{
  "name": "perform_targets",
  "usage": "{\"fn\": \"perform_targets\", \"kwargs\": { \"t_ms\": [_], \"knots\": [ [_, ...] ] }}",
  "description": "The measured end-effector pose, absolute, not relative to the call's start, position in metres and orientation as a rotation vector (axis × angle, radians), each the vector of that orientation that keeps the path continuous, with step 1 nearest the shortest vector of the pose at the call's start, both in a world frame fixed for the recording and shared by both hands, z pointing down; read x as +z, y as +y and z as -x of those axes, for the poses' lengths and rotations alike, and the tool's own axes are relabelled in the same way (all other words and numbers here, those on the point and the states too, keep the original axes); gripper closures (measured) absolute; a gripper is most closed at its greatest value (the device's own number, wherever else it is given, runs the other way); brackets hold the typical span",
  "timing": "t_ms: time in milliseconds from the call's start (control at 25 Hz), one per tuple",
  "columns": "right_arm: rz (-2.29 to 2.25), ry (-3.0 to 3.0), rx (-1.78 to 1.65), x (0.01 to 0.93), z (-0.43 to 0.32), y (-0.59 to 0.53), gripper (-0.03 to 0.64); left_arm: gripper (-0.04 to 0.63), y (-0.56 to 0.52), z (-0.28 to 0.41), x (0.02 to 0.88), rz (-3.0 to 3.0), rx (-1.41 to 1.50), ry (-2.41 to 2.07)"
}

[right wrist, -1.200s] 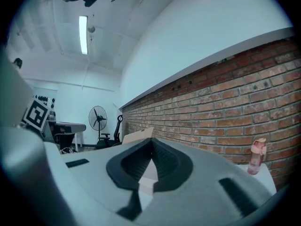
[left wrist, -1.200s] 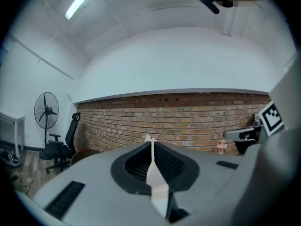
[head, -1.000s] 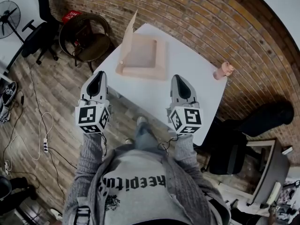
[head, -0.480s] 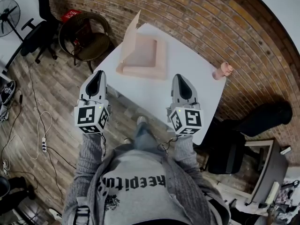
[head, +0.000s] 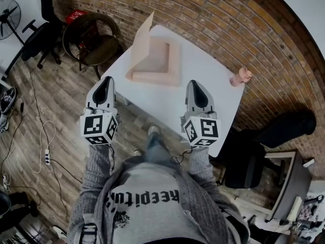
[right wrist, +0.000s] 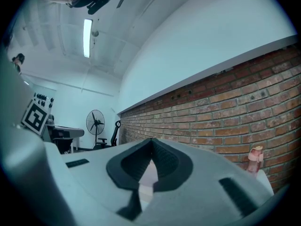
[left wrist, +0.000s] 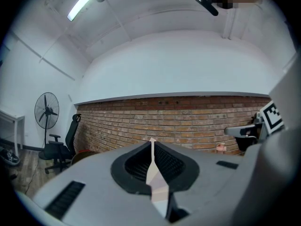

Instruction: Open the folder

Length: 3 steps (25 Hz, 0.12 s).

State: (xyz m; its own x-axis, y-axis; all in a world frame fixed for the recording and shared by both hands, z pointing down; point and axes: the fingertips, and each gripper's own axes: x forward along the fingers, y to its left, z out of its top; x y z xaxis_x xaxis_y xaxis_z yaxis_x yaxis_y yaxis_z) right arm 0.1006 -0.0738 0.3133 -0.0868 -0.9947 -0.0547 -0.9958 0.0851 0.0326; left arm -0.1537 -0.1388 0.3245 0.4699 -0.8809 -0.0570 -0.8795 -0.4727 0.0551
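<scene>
Left gripper point(head: 107, 80): jaws are pressing together at the tips and pinching nothing; it is hovering by the near left corner of the table point(head: 203, 80) and pointing toward the folder point(head: 152, 60).
Right gripper point(head: 193, 84): jaws are likewise pressing together with nothing between them; it is hovering over the near edge of the table, level with the left gripper.
Left gripper view: the dark pads are meeting at the tip, and a thin strip of the folder's raised cover is showing through the slit behind them, far off.
Right gripper view: the pads are meeting in the same way, with a pale patch of the folder showing through the gap.
Arms: grey knitted sleeves point(head: 96, 172) are reaching forward, and each gripper's marker cube is facing the head camera.
Folder: it is lying at the far left corner of the table, well apart from both grippers; its cover is standing nearly upright along the left side, and the pale tan inside is showing.
Pink bottle point(head: 241, 77): it is standing near the far right corner of the table, well apart from the folder.
Brick wall point(head: 213, 19): it is running behind the table.
Wicker chair point(head: 94, 39): it is standing on the wooden floor just beyond the table's far left side.
Fan point(head: 10, 17): it is standing at the far left, near a black office chair point(head: 43, 34).
</scene>
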Motion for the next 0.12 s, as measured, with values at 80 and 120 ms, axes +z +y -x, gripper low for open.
{"fn": "perform_targets", "kwargs": {
  "t_ms": [80,120],
  "knots": [
    [2.109,2.3,0.092,0.3138,-0.101,-0.0754,0.612,0.575,-0.1407,0.153,0.3257,-2.677,-0.115,-1.603],
    [2.108,2.3,0.091,0.314,-0.1012,-0.0762,0.612,0.575,-0.1416,0.1526,0.3264,-2.677,-0.112,-1.602]
  ]
}}
